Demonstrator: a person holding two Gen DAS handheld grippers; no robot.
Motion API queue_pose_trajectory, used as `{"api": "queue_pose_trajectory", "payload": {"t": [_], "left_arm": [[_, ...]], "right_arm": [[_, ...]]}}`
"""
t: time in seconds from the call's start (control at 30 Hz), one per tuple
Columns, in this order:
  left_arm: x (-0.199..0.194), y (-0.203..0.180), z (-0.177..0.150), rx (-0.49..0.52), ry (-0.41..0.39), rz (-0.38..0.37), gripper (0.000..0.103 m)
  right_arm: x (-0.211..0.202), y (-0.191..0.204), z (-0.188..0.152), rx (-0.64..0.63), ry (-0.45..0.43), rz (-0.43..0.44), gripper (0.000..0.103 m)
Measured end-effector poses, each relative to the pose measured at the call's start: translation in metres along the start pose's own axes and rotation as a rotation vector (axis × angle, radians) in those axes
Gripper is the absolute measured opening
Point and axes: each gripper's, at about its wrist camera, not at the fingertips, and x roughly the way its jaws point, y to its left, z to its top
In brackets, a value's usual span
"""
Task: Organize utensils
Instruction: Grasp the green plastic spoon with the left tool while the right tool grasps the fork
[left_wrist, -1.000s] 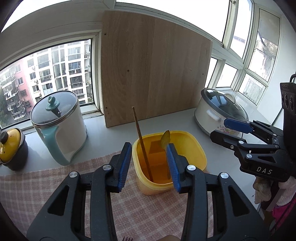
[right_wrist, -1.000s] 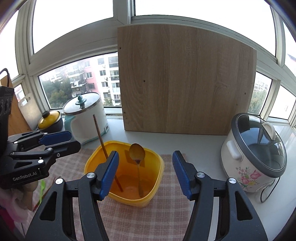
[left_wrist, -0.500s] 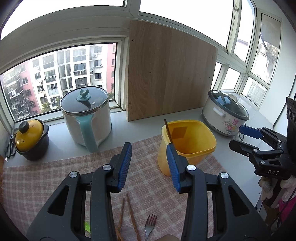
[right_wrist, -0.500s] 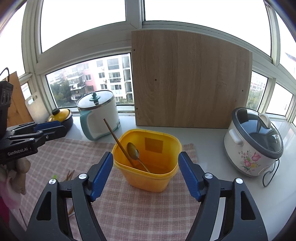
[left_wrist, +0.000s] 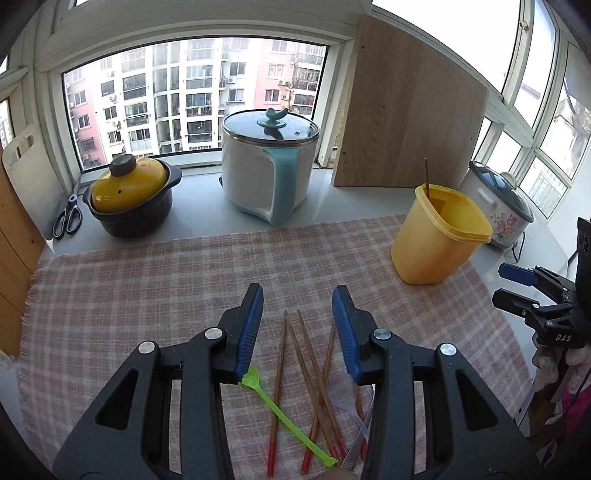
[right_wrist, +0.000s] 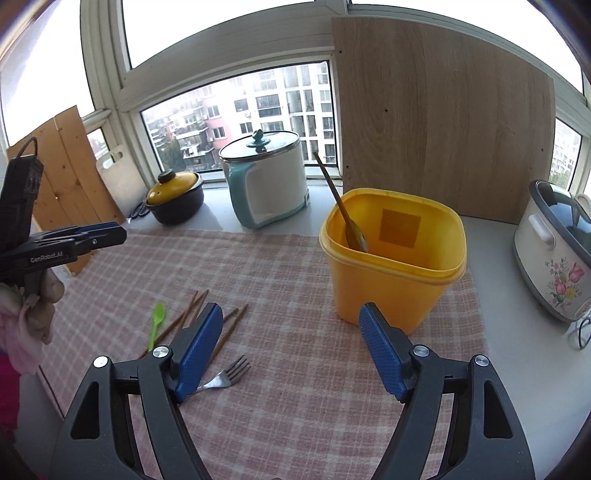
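Daylight from a wide window falls on a pale table (left_wrist: 332, 206) whose front half is covered by a pink checked cloth (left_wrist: 147, 280). At the back edge a wooden board (right_wrist: 443, 122) leans upright against the window frame, with a white-and-teal electric pot (left_wrist: 266, 170) and a yellow-lidded casserole (left_wrist: 129, 199) to its left and a floral rice cooker (right_wrist: 550, 254) toward the right edge. A yellow bin (right_wrist: 395, 258) stands upright on the cloth's right side; a wooden spoon (right_wrist: 341, 206) leans in it, bowl down, handle tilted up toward the window. Near the front edge lie the loose chopsticks (left_wrist: 295, 354), fanned with red tips toward the front and long axes running front to back, beside a green plastic spoon (left_wrist: 284, 413) lying diagonally, a clear spoon (left_wrist: 345, 391) and a metal fork (right_wrist: 229, 374) whose tines point toward the bin. The left hand-held gripper (left_wrist: 297, 332) tilts down over the chopsticks, jaws partly apart, gripping nothing. The right hand-held gripper (right_wrist: 291, 350) angles down over the cloth before the bin, jaws opening, nothing between them.
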Motion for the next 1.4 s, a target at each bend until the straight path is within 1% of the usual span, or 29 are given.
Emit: {"api": "queue_pose_trajectory", "payload": {"t": [0.1,0.2,0.27,0.33,0.43,0.57,0.63,0.87,0.97,1.27,1.4], "left_arm": [[0.006,0.019,-0.016,-0.051,0.038,0.018,0.039],[0.014,0.034,-0.032,-0.090,0.069,0.020,0.039],[0.022,0.042,-0.041,-0.119,0.097,0.014,0.039],[0.031,0.051,-0.050,-0.152,0.126,0.008,0.039],[0.046,0.060,-0.063,-0.197,0.169,-0.010,0.039],[0.060,0.067,-0.075,-0.240,0.208,-0.027,0.039],[0.066,0.068,-0.078,-0.250,0.220,-0.034,0.039],[0.082,0.068,-0.079,-0.264,0.253,-0.051,0.039],[0.087,0.067,-0.079,-0.261,0.262,-0.045,0.039],[0.104,0.064,-0.081,-0.214,0.281,0.021,0.039],[0.107,0.061,-0.081,-0.190,0.272,0.037,0.039]], "right_arm": [[0.017,-0.001,-0.011,0.033,0.056,0.048,0.076],[0.031,0.000,-0.022,0.052,0.095,0.080,0.076],[0.042,-0.001,-0.029,0.083,0.129,0.117,0.072],[0.051,-0.003,-0.035,0.116,0.162,0.151,0.065],[0.064,-0.003,-0.044,0.149,0.197,0.173,0.059],[0.080,-0.005,-0.053,0.199,0.241,0.214,0.051],[0.088,-0.004,-0.058,0.214,0.260,0.224,0.045],[0.105,0.004,-0.067,0.231,0.293,0.245,0.043],[0.110,0.008,-0.068,0.231,0.300,0.249,0.040],[0.117,0.019,-0.069,0.212,0.300,0.242,0.036],[0.118,0.024,-0.070,0.193,0.298,0.229,0.036]]}}
